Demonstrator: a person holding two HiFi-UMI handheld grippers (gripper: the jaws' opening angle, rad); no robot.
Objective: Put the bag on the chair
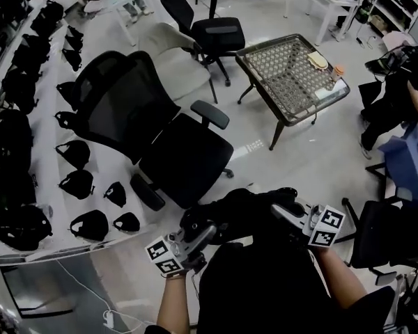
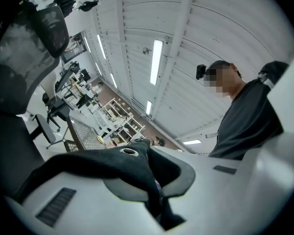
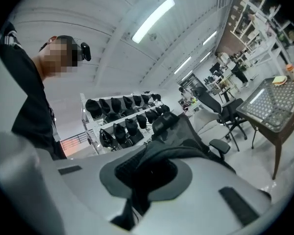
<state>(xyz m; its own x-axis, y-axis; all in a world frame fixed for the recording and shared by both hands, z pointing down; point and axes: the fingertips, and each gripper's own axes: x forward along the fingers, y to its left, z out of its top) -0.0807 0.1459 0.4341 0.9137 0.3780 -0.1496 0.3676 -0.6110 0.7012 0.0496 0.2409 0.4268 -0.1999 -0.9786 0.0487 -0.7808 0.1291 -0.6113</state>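
**Carrying step, head view.** The black bag (image 1: 245,209) hangs at the lower centre of the frame. It is borne between the left gripper (image 1: 197,241) and the right gripper (image 1: 290,214), just short of the black office chair (image 1: 187,160) at centre. Each gripper's fingers (image 2: 63,202) are clamped together on a pinched fold of bag fabric. To do the step well, probably hold both grips firm and carry the bag level over the seat. Clear the armrest (image 1: 210,114), and release only once the seat bears the weight.
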